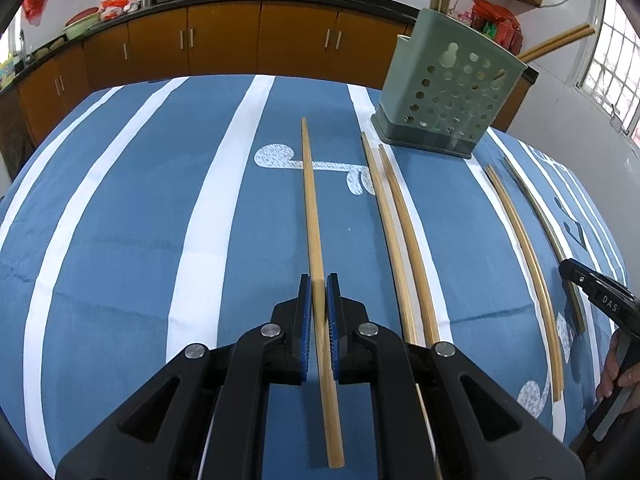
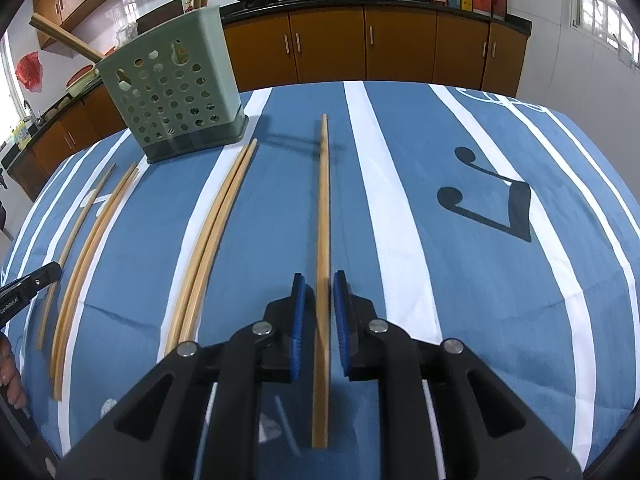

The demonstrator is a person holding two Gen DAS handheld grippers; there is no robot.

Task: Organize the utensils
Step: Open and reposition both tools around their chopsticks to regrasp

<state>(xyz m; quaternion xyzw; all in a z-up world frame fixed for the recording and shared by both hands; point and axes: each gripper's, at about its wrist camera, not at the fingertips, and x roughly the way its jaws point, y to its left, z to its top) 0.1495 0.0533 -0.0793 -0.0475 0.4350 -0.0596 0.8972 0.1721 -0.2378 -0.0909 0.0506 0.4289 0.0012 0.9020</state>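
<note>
Both grippers at chopsticks on the striped blue cloth, green holder at the back.

Left gripper (image 1: pixel 319 284) was clamped on one chopstick (image 1: pixel 310 184). Right gripper (image 2: pixel 319 282) straddled another chopstick (image 2: pixel 323 216), its pads slightly apart with a gap on each side, not pressing. Two more pairs (image 2: pixel 216 236) lay flat between them. The perforated holder (image 1: pixel 444 88) stood upright on the cloth (image 1: pixel 160 208), chopsticks already sticking out of it.
</note>
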